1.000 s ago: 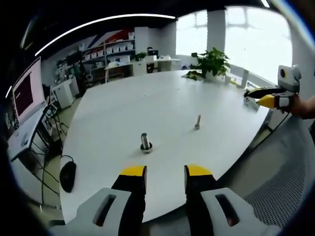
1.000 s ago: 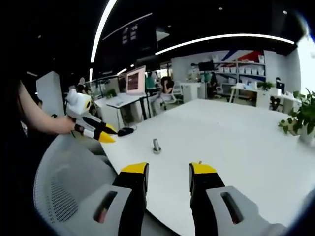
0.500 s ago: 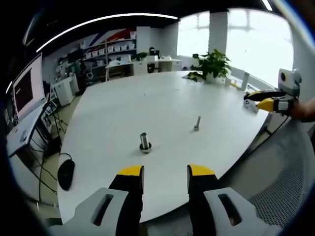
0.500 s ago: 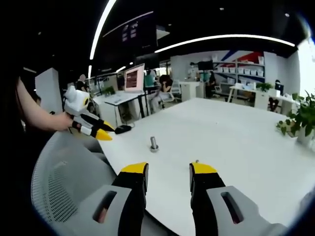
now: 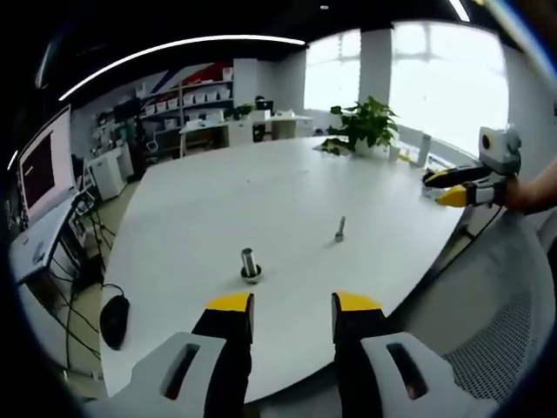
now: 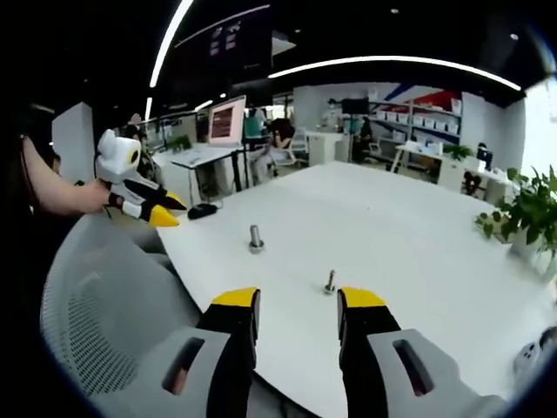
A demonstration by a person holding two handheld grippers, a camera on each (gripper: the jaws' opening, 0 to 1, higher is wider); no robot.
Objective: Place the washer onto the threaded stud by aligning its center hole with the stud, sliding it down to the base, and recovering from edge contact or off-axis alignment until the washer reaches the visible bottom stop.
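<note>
A: Item one, as we see it from the left gripper view: a short grey metal threaded stud [image 5: 251, 264] standing upright on a round flat base, on the large white oval table [image 5: 261, 200], near the edge in front of us. From the right gripper view the same stud [image 6: 256, 239] stands further in.

B: Item two: a smaller, thinner grey metal pin [image 5: 339, 230], also upright on the table, well apart from the stud. In the right gripper view it sits close ahead [image 6: 330, 281]. Whether a washer lies at its foot or round the stud's base, we cannot tell; it is too small to read.

A: Item three, the left gripper [image 5: 290, 305]: yellow-tipped jaws released, a clear gap between them, nothing held. It hangs off the table's near edge.

B: Item four, the right gripper [image 6: 296, 300]: likewise spread and empty, above the table edge, with a grey mesh chair [image 6: 113, 313] below it.

A: Handling note, our judgement: a washer would be thin, light, rigid steel, smooth and apt to slip or skate on this table. We would pinch it by the outer rim, leaving the centre hole free.

B: Agreed; lying flat it offers little edge, so we may need to tip it up first
</note>
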